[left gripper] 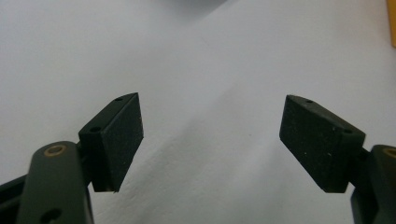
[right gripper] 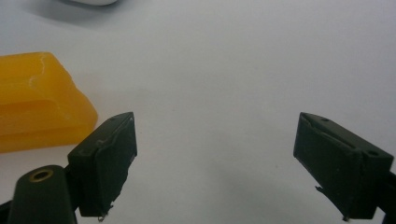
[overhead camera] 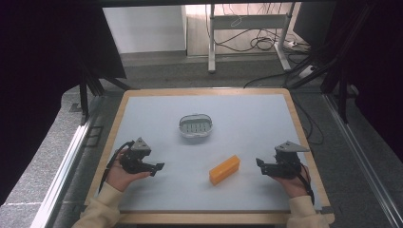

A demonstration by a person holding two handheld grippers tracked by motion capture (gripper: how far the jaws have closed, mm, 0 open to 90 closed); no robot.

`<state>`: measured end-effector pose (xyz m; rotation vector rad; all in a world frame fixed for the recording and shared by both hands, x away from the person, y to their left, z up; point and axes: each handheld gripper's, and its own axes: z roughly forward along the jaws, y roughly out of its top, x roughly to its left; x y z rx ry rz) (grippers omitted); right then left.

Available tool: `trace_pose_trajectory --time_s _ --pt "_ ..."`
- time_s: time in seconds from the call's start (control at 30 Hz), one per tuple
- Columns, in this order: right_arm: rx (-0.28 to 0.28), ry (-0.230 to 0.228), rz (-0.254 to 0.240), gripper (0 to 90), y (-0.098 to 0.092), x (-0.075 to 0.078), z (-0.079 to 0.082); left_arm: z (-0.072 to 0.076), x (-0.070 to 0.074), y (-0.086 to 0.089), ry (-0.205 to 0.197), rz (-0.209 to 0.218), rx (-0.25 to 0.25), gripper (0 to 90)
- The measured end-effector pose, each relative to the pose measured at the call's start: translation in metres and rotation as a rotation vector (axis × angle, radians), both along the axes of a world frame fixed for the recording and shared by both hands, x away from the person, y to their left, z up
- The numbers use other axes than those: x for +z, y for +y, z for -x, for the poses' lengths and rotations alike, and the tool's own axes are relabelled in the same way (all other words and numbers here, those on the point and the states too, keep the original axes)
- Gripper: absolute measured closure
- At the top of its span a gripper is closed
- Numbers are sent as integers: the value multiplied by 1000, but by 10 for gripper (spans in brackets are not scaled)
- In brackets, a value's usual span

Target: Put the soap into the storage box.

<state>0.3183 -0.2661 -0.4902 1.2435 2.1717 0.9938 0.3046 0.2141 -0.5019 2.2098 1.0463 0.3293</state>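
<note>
An orange block [overhead camera: 225, 169] lies on the pale table mat [overhead camera: 247, 123], front and right of centre; it also appears at the left edge of the right gripper view [right gripper: 37, 107]. A small white oval dish [overhead camera: 195, 126] with a slotted bottom sits mid-table. My left gripper [overhead camera: 157, 168] rests at the front left, open, nothing between its pads [left gripper: 116, 140]. My right gripper [overhead camera: 261, 165] rests at the front right, open and empty, its fingertips pointing toward the block from a short way off.
The mat lies on a wood-rimmed table [overhead camera: 304, 137]. Beyond the far edge are dark floor, cables [overhead camera: 259, 42] and a metal table leg [overhead camera: 211, 42]. Dark curtains hang at both sides.
</note>
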Motion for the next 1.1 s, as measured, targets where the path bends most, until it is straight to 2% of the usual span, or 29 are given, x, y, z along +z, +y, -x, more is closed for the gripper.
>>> trace_pose_trajectory --time_s 0.47,0.63,0.8,1.1 --pt "23 21 20 139 3 -3 0 4 7 -7 -1 16 -15 229" --pt "22 21 18 138 3 -3 0 7 16 -12 1 29 -17 247" --pt "21 27 19 138 3 -5 1 11 30 -24 12 37 -40 264" --pt "12 36 24 139 2 -9 1 10 39 -39 17 28 -62 266"
